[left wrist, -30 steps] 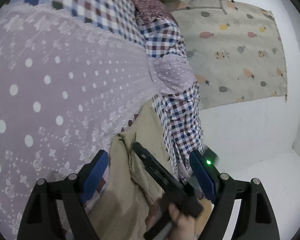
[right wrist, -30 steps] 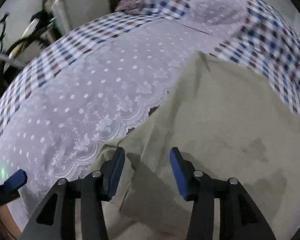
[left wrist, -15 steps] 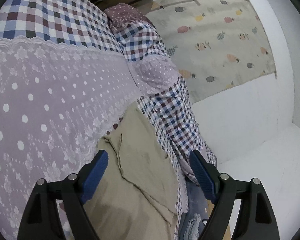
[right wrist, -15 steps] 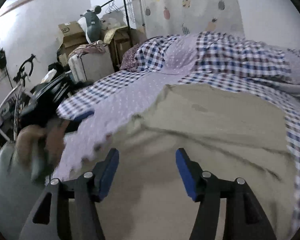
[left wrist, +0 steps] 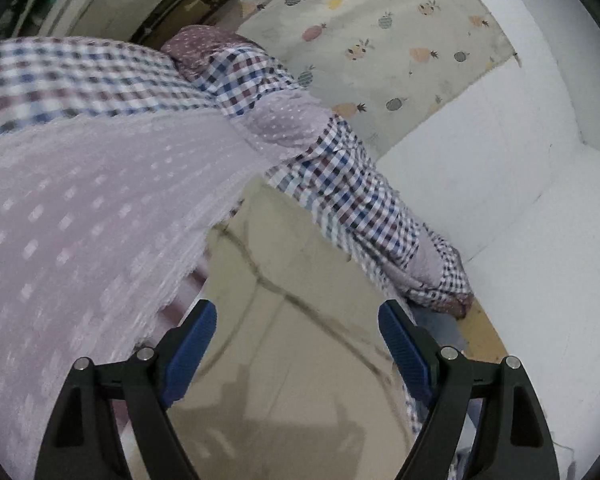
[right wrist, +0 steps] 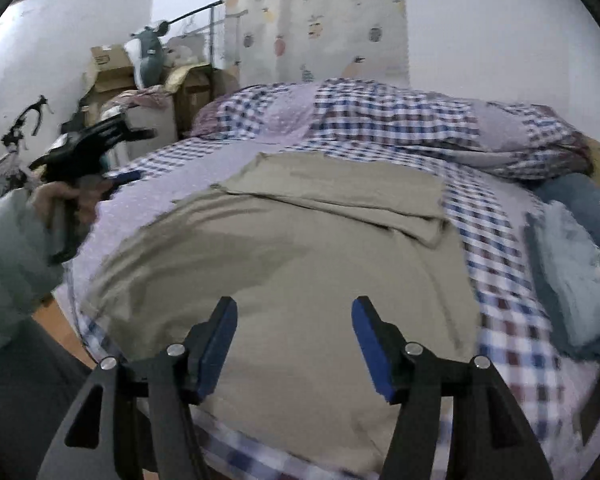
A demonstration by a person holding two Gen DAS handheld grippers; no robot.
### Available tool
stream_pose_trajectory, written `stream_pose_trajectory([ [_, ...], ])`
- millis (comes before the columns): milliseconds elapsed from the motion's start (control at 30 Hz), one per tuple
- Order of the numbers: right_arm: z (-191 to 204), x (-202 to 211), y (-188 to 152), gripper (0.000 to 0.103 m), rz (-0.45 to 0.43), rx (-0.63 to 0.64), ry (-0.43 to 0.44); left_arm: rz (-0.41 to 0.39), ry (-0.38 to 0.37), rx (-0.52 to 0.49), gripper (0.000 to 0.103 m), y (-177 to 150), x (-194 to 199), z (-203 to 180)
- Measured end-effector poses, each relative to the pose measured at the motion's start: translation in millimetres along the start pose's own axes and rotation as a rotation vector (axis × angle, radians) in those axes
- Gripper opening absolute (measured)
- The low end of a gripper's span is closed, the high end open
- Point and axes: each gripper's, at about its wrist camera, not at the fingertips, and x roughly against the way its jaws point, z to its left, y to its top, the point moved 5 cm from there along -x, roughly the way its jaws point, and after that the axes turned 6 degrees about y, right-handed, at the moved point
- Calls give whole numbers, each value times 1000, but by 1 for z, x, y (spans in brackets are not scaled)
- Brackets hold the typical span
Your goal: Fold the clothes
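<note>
Both your grippers are over the flat khaki-beige cotton garment [right wrist: 284, 264], neither holding it. Your right gripper [right wrist: 294, 340] hangs above its near hem, blue pads apart with nothing between them, so no grip there. Your left gripper [left wrist: 298, 344] has its jaws spread wide and empty above the garment's other side.

The garment lies spread across the middle of the bed, with one flap [right wrist: 340, 192] already laid over at the far end. My read: you keep it flat and centred so the next fold has room, and the jaws stay parted to take an edge.

Surface is a soft bed: lilac dotted lace-edged coverlet [left wrist: 80, 220] over a blue, maroon and white checked sheet [right wrist: 512, 344]. A rumpled checked duvet [right wrist: 420, 120] sits along the far side. Folded denim jeans [right wrist: 572, 264] lie just beside the garment on the right.

Room: white walls, pineapple-print curtain [right wrist: 320, 20], cardboard boxes [right wrist: 112, 68] and clutter in the far left corner. Light is dim and both views are blurred.
</note>
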Motion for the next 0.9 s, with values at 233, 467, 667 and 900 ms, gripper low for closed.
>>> stream_pose_trajectory([
  [233,-55,26,-51,63,36,-151,-106,41,120,30,86,-45,36,33],
  [467,-83,8,-78,63,133,-246,-154,36,198,27,86,-78,65,51],
  [667,-66,-20,-76,63,166,-161,-138,80,207,0,86,-94,63,48],
  [900,-54,-40,-84,63,242,-31,-305,89,233,-20,86,-99,62,49],
])
